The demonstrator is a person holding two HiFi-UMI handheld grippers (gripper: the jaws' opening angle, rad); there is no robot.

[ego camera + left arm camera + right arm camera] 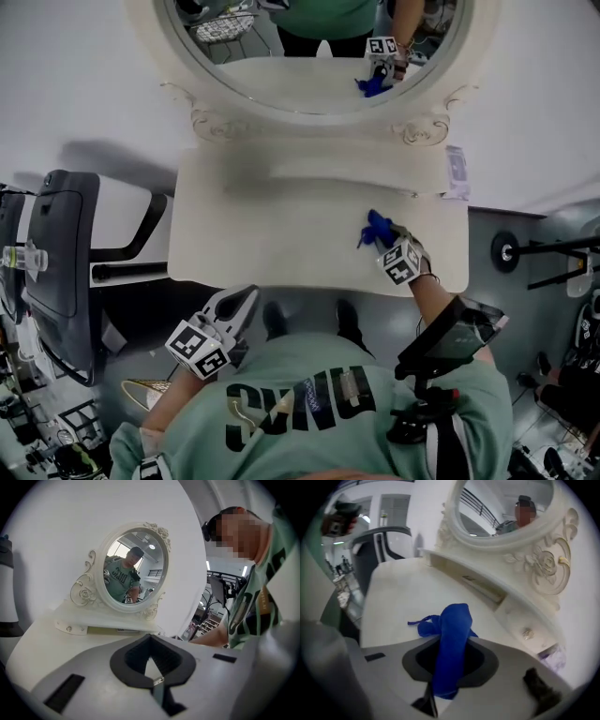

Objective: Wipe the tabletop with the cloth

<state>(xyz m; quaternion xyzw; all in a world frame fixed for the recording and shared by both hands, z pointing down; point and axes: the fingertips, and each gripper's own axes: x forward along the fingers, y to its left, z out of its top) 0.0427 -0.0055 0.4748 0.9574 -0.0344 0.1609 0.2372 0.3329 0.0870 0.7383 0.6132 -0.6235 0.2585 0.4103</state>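
A blue cloth (pixel 377 227) lies bunched on the right part of the cream tabletop (pixel 281 234), near its front edge. My right gripper (pixel 384 242) is shut on it. In the right gripper view the cloth (pixel 452 630) runs out between the jaws of the right gripper (pixel 451 644) and droops onto the tabletop (pixel 403 597). My left gripper (pixel 247 296) hangs off the table, just below its front edge at the left, with its jaws shut and nothing in them. In the left gripper view the left gripper (pixel 151 640) points over the tabletop (pixel 42 644) toward the mirror.
An oval mirror (pixel 309 56) in an ornate cream frame stands at the back on a low drawer shelf (pixel 356 173). A small purple-white packet (pixel 457 172) lies at the shelf's right end. A black chair (pixel 56 253) stands left of the table, a black stand (pixel 544 248) to its right.
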